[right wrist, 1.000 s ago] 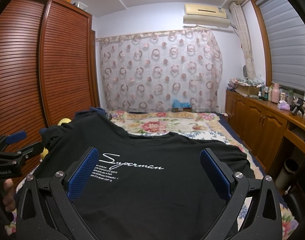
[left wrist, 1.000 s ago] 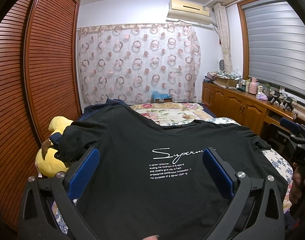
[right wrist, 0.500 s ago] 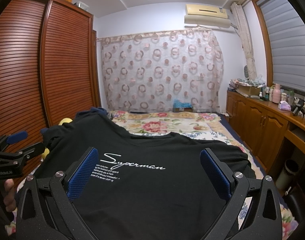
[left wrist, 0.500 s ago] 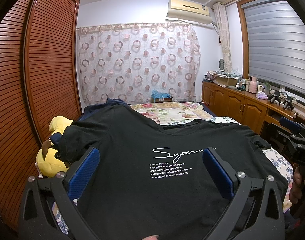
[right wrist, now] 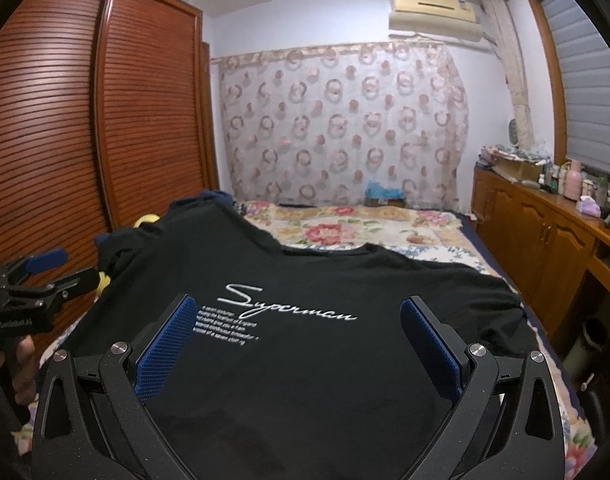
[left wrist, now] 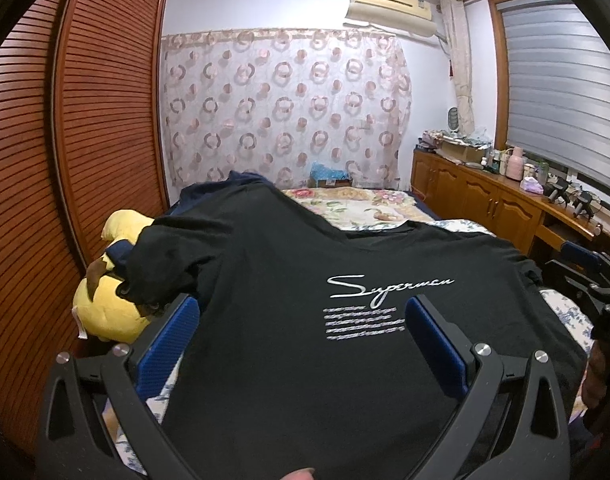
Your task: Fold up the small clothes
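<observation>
A black T-shirt with white "Superman" lettering lies spread front-up on the bed; it also shows in the right wrist view. Its left sleeve drapes over a yellow plush toy. My left gripper is open and empty, hovering over the shirt's lower left part. My right gripper is open and empty over the lower middle of the shirt. Each gripper shows at the edge of the other's view: the right gripper in the left wrist view, the left gripper in the right wrist view.
A floral bedspread covers the bed beyond the shirt. A dark blue garment lies behind the shirt's shoulder. A slatted wooden wardrobe stands on the left, a wooden cabinet with clutter on the right.
Both grippers have shifted slightly forward and tilted, so the lettering sits lower in view. Both stay open; the shirt has not moved.
</observation>
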A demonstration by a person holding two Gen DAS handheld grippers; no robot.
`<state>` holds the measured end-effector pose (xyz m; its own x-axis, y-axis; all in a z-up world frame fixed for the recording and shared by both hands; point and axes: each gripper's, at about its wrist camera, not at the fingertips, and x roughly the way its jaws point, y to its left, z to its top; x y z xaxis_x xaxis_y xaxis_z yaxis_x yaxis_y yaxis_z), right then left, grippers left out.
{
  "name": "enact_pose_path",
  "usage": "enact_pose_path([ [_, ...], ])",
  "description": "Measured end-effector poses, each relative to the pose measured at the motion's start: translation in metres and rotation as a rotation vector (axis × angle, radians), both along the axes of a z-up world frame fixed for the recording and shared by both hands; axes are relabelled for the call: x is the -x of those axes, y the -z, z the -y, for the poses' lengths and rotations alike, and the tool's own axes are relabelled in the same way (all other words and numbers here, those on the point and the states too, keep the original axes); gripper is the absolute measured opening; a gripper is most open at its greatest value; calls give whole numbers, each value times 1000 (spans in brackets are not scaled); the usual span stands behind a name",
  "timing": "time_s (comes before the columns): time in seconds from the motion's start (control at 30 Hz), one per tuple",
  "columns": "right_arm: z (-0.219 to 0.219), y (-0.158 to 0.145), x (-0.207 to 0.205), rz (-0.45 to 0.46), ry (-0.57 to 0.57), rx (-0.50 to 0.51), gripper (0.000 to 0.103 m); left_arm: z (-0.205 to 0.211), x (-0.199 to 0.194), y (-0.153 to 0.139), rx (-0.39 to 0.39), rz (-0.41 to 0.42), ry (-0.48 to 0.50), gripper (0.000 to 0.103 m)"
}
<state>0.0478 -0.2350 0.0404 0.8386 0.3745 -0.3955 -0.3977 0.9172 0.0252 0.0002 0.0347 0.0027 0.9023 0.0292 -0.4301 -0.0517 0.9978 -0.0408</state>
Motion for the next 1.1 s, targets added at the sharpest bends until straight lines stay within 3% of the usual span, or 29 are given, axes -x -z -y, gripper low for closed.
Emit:
enact_pose_path([
  [0.57,-30,14,-16,-27,-58,45,103,-42,-15,19,-11,-59,-38,103],
  [1.1,-63,24,-86,-101,-184,78,103,-107,-67,19,31,-129,-62,103],
])
